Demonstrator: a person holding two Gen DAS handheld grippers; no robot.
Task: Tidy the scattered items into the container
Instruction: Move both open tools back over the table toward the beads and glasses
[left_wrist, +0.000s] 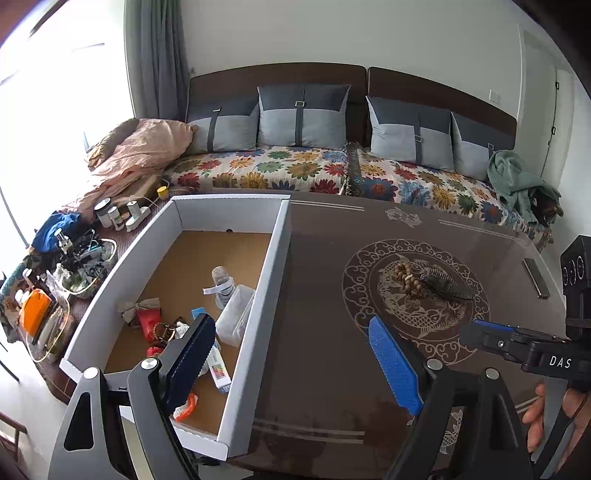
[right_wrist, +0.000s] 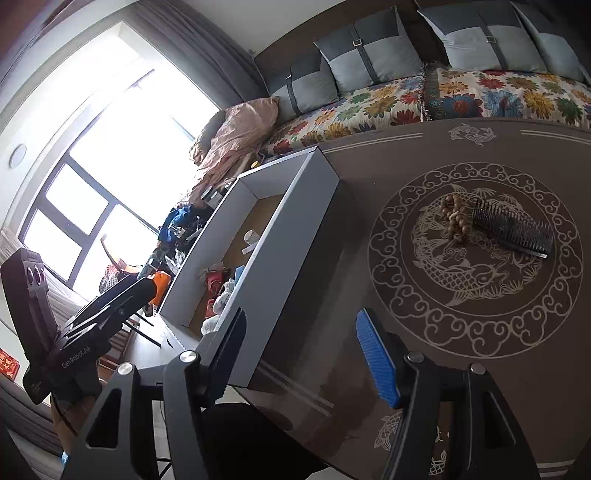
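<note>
A white cardboard box (left_wrist: 275, 258) with a brown floor stands on the left of the brown patterned table (left_wrist: 325, 332); it also shows in the right wrist view (right_wrist: 295, 236). Inside lie several small items, among them a clear plastic case (left_wrist: 236, 314) and a red pouch (left_wrist: 149, 321). A wooden bead bracelet (left_wrist: 406, 278) (right_wrist: 456, 218) and a black comb (left_wrist: 448, 284) (right_wrist: 513, 230) lie together on the table's round fish emblem. My left gripper (left_wrist: 291, 354) is open and empty over the box's right wall. My right gripper (right_wrist: 299, 354) is open and empty above the table's near edge, short of the bracelet and comb.
A dark flat remote-like bar (left_wrist: 535, 277) lies at the table's right edge. A sofa bed with a floral cover (left_wrist: 295, 170) and grey cushions runs behind the table. Bottles, glass trays and clutter (left_wrist: 74, 266) crowd the surface left of the box.
</note>
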